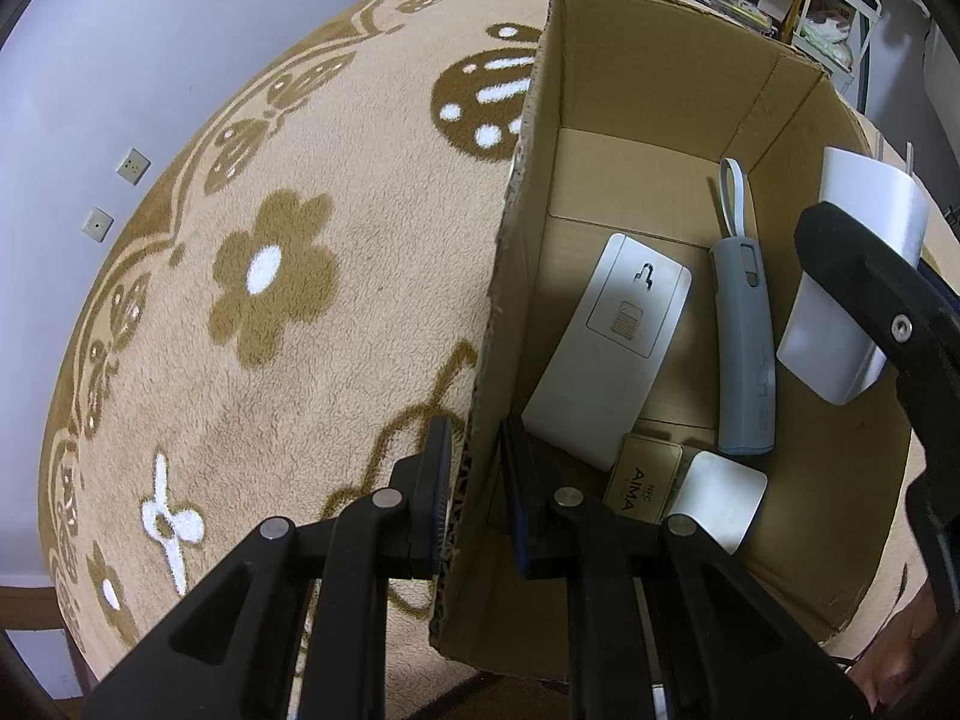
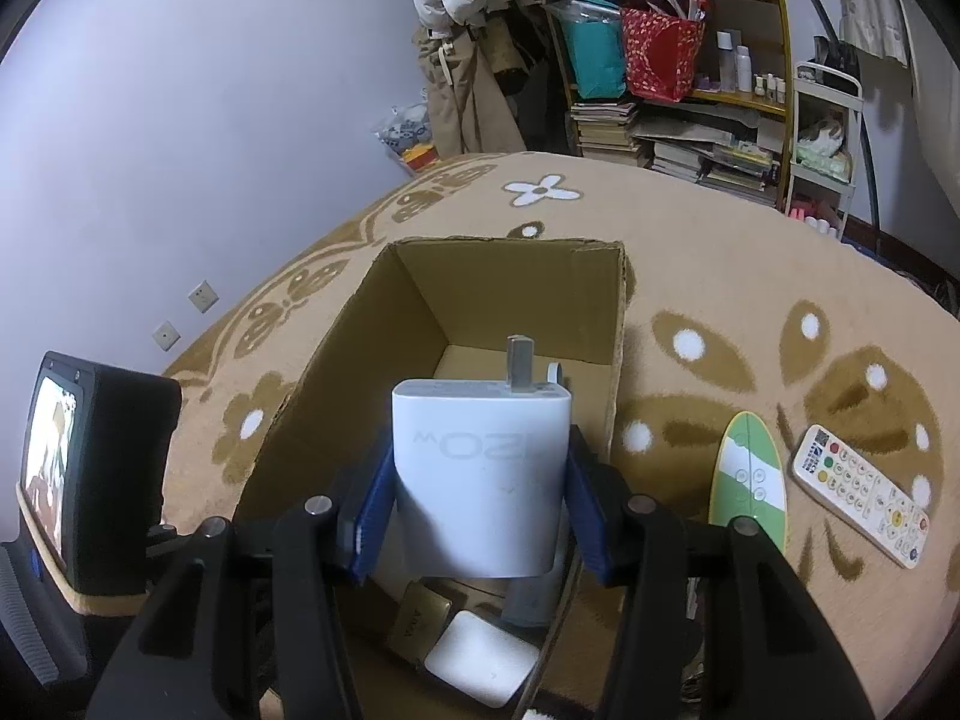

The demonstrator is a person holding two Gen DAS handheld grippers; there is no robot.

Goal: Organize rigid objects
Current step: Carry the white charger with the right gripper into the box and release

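My left gripper (image 1: 477,480) is shut on the left wall of an open cardboard box (image 1: 648,78), one finger outside and one inside. On the box floor lie a flat white device (image 1: 612,348), a grey stick with a white loop (image 1: 744,348), a gold card (image 1: 642,483) and a white square block (image 1: 717,495). My right gripper (image 2: 480,462) is shut on a white plug charger (image 2: 480,480), prongs pointing away, held over the near end of the box (image 2: 522,300). In the left wrist view the charger (image 1: 840,300) hangs above the box's right side.
The box stands on a beige blanket with brown flowers (image 1: 270,276). Right of the box lie a green-and-white oval remote (image 2: 747,474) and a white remote with coloured buttons (image 2: 858,495). Cluttered shelves (image 2: 690,120) stand behind; a wall is on the left.
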